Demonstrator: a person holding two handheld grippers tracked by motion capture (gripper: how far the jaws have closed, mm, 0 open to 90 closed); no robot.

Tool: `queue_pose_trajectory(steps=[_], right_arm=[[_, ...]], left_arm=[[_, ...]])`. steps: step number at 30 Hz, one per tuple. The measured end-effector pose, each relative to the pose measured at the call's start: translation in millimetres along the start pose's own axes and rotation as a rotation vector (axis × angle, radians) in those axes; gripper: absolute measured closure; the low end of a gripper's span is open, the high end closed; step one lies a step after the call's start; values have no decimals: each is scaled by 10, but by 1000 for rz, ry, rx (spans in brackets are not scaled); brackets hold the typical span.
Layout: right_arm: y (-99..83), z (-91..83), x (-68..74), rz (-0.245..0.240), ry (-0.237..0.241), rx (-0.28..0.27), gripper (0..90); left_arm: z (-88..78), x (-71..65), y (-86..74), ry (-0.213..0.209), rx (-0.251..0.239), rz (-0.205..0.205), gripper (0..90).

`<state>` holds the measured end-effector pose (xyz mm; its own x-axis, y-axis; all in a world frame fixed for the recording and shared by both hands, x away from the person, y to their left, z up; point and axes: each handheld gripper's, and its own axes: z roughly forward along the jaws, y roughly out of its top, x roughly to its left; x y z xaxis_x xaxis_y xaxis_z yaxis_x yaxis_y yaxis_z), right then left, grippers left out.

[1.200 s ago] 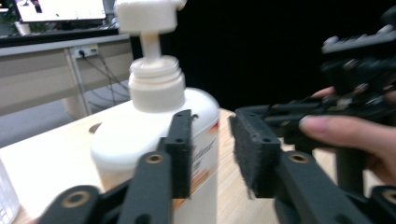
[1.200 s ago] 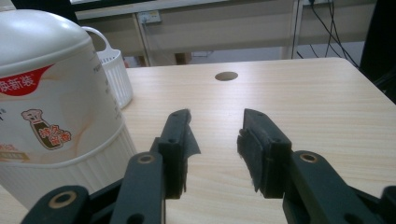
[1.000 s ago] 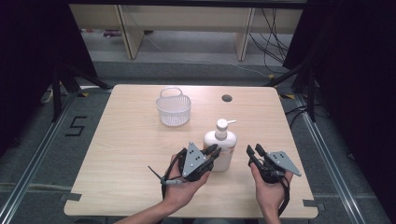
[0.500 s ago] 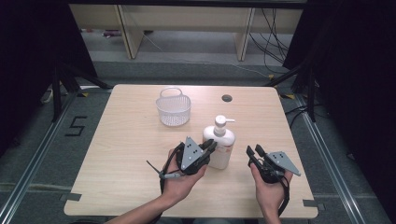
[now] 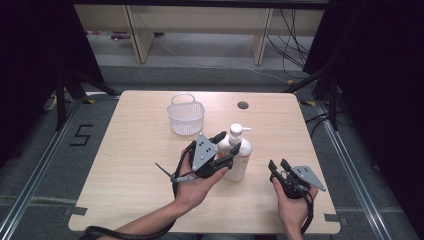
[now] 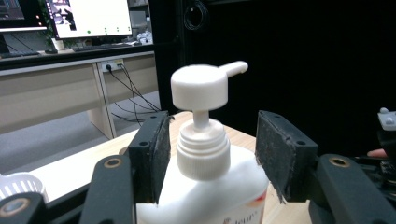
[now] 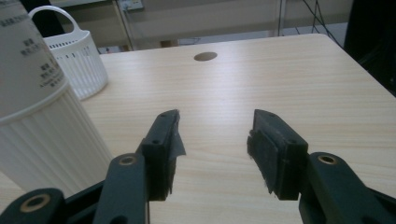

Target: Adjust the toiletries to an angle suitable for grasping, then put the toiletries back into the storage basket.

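Note:
A white pump bottle (image 5: pixel 239 156) stands upright near the middle of the table. My left gripper (image 5: pixel 227 147) is at its top from the left. In the left gripper view the bottle's ribbed collar (image 6: pixel 203 149) stands between the two pads (image 6: pixel 156 154) with a small gap on each side, and the pump head rises above them. These jaws have just been opening, so my left gripper (image 6: pixel 210 140) is open around the neck. My right gripper (image 5: pixel 278 164) rests low at the front right, a little right of the bottle (image 7: pixel 32 93). Its jaws have just been opening, and my right gripper (image 7: pixel 215 135) has nothing between them.
A white slatted basket (image 5: pixel 186 116) with a handle stands behind the bottle, toward the far left of centre; it also shows as the basket (image 7: pixel 74 60) in the right gripper view. A round cable hole (image 5: pixel 243 105) sits near the far edge of the wooden table (image 5: pixel 140 165).
My left gripper has risen a little and slid onto the bottle's neck, and its jaws went from shut to open. My right gripper stayed put while its jaws spread wider.

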<state>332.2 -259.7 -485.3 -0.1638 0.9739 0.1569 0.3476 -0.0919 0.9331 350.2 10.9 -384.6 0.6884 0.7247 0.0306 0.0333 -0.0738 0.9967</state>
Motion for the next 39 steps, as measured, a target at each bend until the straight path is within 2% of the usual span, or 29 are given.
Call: queue_pose_trajectory(steps=[1,2,3,4,5,6,12,13,17,21,22,24,25,29,30,31,32,33,34,35,36,39], right_arm=[[-4,-21,9,24,-13,10,506],[-6,-17,-20,-10,-29,11,497],[-13,-7,-13,14,-17,13,489],[-20,9,-13,15,-15,14,483],[-18,0,-20,-4,-36,22,480],[-27,10,-27,-18,-30,13,479],[-26,23,-29,-11,-18,23,476],[-32,39,-42,-16,-14,1,476],[-23,32,-56,15,2,17,475],[-17,10,-48,-14,-22,28,471],[-19,18,-38,-13,-14,25,470],[-21,8,19,42,-18,43,469],[-13,14,-9,-4,-19,35,469],[-13,59,7,-1,18,20,468],[-11,48,28,9,-2,39,467],[-8,48,19,-11,-2,41,467],[-8,48,19,-11,-2,41,467],[-25,48,38,14,-10,45,467],[-23,52,10,-13,-3,38,467],[-33,63,13,6,14,26,467],[-24,53,5,-6,-2,43,467],[-21,48,0,-9,-2,46,465]], left_arm=[[0,0,0,0,0,0,442],[11,-1,1,1,3,0,442],[16,-2,-6,5,3,-3,442],[19,-1,-14,7,3,-4,441],[24,-1,-26,15,7,0,439],[25,-3,-33,13,8,0,437],[84,-23,-12,17,7,-4,432],[97,-28,3,17,8,-7,430],[135,-43,48,36,9,6,430],[166,-21,80,58,16,5,439],[169,-17,87,63,20,4,442],[184,-9,101,67,21,-2,444],[190,-10,108,67,19,0,446],[237,-32,133,66,33,-2,451],[251,-31,132,65,39,-8,453],[263,-25,133,69,43,-6,456],[263,-25,133,69,43,-6,460],[286,-8,134,75,52,-10,464],[298,1,139,74,54,-11,470],[307,6,144,74,58,-11,476],[317,6,147,70,60,-12,484],[337,13,159,67,64,-16,499]])
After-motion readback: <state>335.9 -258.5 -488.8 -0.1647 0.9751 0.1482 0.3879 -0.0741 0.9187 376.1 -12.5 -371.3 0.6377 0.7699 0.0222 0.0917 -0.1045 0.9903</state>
